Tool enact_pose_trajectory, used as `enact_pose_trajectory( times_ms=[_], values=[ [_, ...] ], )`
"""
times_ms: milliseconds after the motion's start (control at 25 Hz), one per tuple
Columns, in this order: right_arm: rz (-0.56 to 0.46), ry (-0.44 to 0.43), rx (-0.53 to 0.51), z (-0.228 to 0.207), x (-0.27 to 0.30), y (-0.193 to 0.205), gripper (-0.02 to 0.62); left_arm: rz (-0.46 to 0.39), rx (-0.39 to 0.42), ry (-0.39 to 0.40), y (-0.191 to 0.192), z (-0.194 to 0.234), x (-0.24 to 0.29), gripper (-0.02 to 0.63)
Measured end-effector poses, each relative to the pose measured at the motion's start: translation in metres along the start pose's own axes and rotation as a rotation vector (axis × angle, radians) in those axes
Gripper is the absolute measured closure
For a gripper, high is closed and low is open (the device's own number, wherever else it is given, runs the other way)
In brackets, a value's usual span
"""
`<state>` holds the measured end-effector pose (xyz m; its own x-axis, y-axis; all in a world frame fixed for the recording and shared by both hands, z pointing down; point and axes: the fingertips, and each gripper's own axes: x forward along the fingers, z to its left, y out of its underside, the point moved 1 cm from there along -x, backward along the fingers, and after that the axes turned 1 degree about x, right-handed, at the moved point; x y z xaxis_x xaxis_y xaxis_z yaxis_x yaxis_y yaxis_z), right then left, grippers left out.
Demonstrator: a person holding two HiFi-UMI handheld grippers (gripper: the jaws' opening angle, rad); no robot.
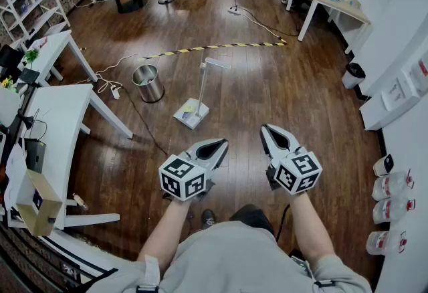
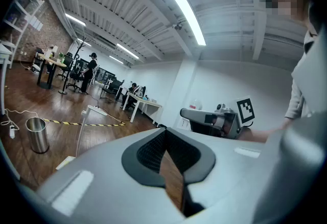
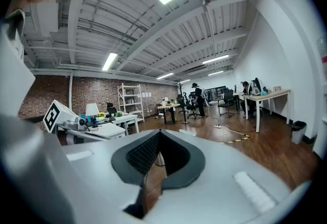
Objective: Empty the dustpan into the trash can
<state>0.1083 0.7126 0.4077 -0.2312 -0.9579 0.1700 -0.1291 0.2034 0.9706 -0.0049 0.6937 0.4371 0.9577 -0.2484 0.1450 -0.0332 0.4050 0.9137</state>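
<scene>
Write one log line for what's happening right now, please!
stage: not started | left gripper: shut, empty | right gripper: shut, empty | white long-handled dustpan: standing on wooden floor | round silver metal trash can: beside dustpan, apart

Dark wooden plank floor (image 1: 267,91) lies open ahead of both claws. Left claw (image 1: 212,149) and right claw (image 1: 275,138), each closed on nothing, hang side by side above bare boards. Ahead of the left claw stands a white long-handled dustpan (image 1: 192,112); its upright handle is the one tall obstacle mid-floor. Left of it and apart from it is a silver cylindrical metal trash can (image 1: 148,83), mouth open upward, with floor free on its near and right sides. A white power strip with cable (image 1: 111,89) lies beside the can's left. A thin black cable (image 1: 144,126) crosses the boards toward the white counter (image 1: 63,118), which closes off the left. A white wall shelf (image 1: 394,108) and clear plastic bottles (image 1: 391,186) close off the right. Yellow-black striped tape (image 1: 214,47) lies flat beyond.
</scene>
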Motion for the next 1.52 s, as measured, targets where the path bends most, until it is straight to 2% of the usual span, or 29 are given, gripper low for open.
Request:
enact_pose_trajectory(
  times_ms=[240,360,640,920,1080,1200,1400,1520],
  values=[
    [-0.004,-0.027,0.002,-0.042,0.046,-0.007,0.595,0.009,-0.007,-0.044,-0.005,0.042,0.039,0.601],
    [-0.005,-0.060,0.005,-0.070,0.075,-0.014,0.595,0.012,-0.006,-0.096,-0.010,0.070,0.065,0.601],
    [0.012,-0.177,-0.017,-0.144,0.150,-0.038,0.595,0.012,-0.005,-0.239,-0.030,0.133,0.140,0.601],
    [0.110,-0.313,-0.074,-0.173,0.237,-0.024,0.591,0.014,-0.037,-0.365,-0.037,0.182,0.165,0.601],
    [0.175,-0.367,-0.110,-0.169,0.301,-0.012,0.527,0.022,-0.062,-0.429,-0.040,0.220,0.159,0.601],
    [0.250,-0.403,-0.182,-0.160,0.352,0.002,0.462,0.018,-0.089,-0.455,-0.044,0.259,0.153,0.600],
    [0.414,-0.413,-0.327,-0.159,0.438,0.046,0.369,0.029,-0.127,-0.440,-0.050,0.322,0.150,0.601],
    [0.510,-0.415,-0.405,-0.158,0.482,0.073,0.357,0.045,-0.153,-0.429,-0.055,0.357,0.145,0.601]
  ],
)
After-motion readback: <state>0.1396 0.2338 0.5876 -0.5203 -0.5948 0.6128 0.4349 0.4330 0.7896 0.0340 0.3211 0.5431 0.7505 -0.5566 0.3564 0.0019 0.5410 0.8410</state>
